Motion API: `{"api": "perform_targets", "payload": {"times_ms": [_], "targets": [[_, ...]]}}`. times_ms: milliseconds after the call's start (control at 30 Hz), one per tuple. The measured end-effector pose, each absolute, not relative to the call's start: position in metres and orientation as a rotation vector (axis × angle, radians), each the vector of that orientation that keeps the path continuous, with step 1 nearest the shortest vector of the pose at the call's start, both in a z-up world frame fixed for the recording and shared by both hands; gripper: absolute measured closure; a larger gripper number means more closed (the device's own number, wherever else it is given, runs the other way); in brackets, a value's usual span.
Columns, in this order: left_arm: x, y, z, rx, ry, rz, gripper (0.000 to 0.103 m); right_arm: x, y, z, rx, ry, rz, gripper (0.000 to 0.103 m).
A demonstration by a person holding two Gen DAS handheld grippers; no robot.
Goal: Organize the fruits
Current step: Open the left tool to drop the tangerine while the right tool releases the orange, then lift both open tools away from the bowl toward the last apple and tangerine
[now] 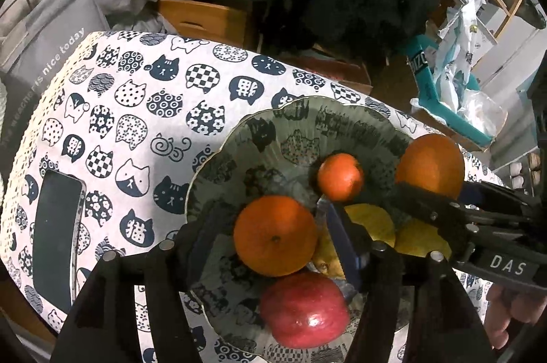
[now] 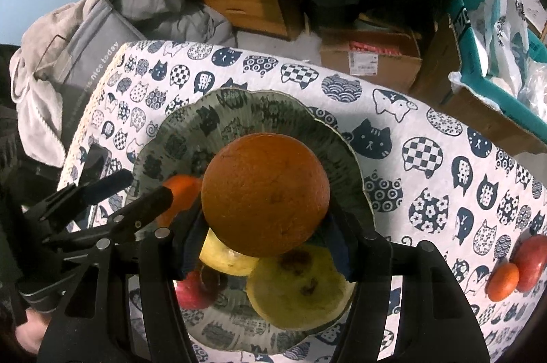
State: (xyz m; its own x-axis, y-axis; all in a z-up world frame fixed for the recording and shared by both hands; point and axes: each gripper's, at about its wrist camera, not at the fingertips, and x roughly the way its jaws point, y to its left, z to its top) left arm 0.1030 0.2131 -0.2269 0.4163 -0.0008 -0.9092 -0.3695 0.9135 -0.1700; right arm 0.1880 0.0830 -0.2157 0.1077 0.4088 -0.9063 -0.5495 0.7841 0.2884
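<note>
The left tongs [image 1: 273, 236] stood over a scalloped grey-green glass plate [image 1: 273, 123] on the table [image 1: 136, 110], which wore a white cloth printed with navy cat heads. Their jaws were parted around a medium orange tangerine [image 1: 275, 234] lying on the plate, and the pads seemed to stand just clear of its skin, though the near side was hard to read. A small reddish-orange tangerine [image 1: 340, 176] lay just beyond it and a glossy red apple [image 1: 304, 308] just in front.

The right tongs [image 2: 263, 226] gripped a large rough-skinned orange [image 2: 265, 193] between their blue pads [image 2: 336, 243], poised above two yellow fruits [image 2: 297, 287] on the same plate.

Well apart, near the right edge of the table, a second red apple [image 2: 530, 262] touched another small orange tangerine [image 2: 502, 281]. A dark phone [image 1: 56, 236] lay flat on the cloth left of the plate.
</note>
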Motion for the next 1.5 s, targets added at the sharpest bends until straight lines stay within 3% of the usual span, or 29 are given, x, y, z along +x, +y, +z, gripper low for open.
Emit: {"api": "perform_targets", "payload": {"times_ms": [233,533,800,933,1167,1500], "targets": [[0.100,0.217,-0.225,-0.382,1.122,0.256,0.037,0.189,0.083,-0.210,-0.110,1.262,0.719,0.032],[0.102,0.210,-0.206,-0.371,1.083,0.243,0.037,0.190,0.073,-0.188,-0.135,1.190,0.660,0.032],[0.102,0.199,-0.183,-0.368,1.037,0.227,0.035,0.189,0.052,-0.158,-0.183,1.097,0.580,0.032],[0.101,0.193,-0.173,-0.353,1.009,0.221,0.029,0.187,0.038,-0.145,-0.199,1.057,0.552,0.031],[0.099,0.181,-0.155,-0.347,0.975,0.200,0.029,0.180,0.011,-0.126,-0.215,0.999,0.513,0.031],[0.092,0.153,-0.120,-0.292,0.899,0.186,0.023,0.169,-0.031,-0.096,-0.209,0.924,0.475,0.024]]}}
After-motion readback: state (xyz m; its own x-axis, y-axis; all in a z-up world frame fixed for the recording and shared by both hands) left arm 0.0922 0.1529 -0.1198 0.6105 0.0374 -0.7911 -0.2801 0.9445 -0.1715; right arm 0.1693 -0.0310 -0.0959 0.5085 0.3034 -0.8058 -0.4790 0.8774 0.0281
